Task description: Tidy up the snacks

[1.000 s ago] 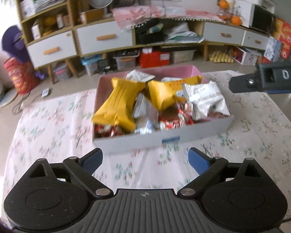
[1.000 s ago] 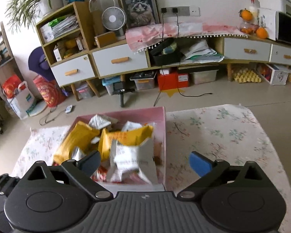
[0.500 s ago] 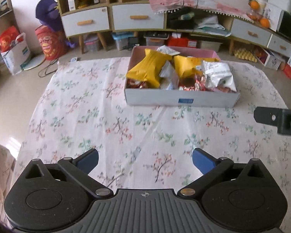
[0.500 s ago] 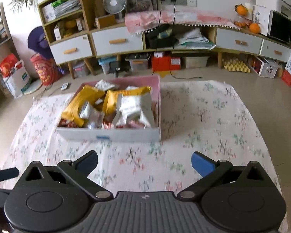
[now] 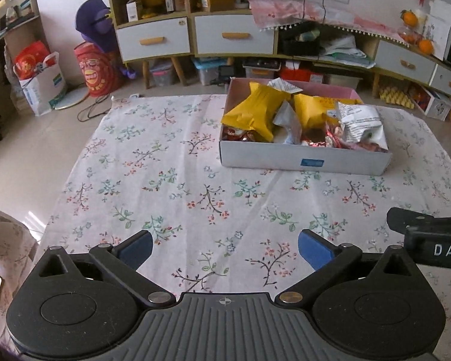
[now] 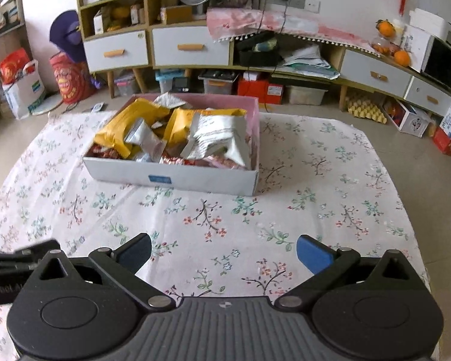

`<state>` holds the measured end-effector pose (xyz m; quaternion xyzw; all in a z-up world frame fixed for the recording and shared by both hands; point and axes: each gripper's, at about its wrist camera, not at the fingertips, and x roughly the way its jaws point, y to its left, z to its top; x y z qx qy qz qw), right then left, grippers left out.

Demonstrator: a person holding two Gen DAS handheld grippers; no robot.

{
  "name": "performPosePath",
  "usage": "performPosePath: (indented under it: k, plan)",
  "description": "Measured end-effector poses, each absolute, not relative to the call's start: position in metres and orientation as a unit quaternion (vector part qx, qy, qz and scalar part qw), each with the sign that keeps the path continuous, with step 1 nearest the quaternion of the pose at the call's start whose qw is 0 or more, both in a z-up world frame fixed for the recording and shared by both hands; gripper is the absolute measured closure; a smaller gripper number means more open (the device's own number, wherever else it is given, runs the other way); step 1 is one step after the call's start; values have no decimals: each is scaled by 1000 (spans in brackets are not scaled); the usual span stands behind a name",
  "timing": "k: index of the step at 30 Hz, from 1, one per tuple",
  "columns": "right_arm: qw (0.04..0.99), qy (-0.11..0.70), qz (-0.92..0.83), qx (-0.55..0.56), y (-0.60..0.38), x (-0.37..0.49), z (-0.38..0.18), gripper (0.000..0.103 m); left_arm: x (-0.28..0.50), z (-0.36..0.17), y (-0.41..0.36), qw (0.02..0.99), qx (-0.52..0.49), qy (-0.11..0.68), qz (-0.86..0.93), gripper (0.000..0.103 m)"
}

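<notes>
Both grippers wide open, empty: left gripper (image 5: 224, 248); right gripper (image 6: 224, 249) | snack box (image 6: 171, 177) full, well ahead on floral cloth (image 5: 165, 186)

One box (image 5: 303, 159) is sitting on the desk (image 5: 165, 180), holding two yellow packets (image 5: 255, 112), one large white bag (image 5: 360, 123) and several small red wrappers (image 5: 237, 134) too jumbled to count exactly.
</notes>
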<state>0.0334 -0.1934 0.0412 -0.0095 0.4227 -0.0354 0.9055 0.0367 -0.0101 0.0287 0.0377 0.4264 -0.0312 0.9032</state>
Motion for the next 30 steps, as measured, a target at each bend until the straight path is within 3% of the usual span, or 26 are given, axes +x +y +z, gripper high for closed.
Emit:
performPosePath:
  k: [30]
  plan:
    - [909, 416, -33, -20, -190, 26, 44, 17, 32, 30, -15, 904, 45, 423, -34, 0]
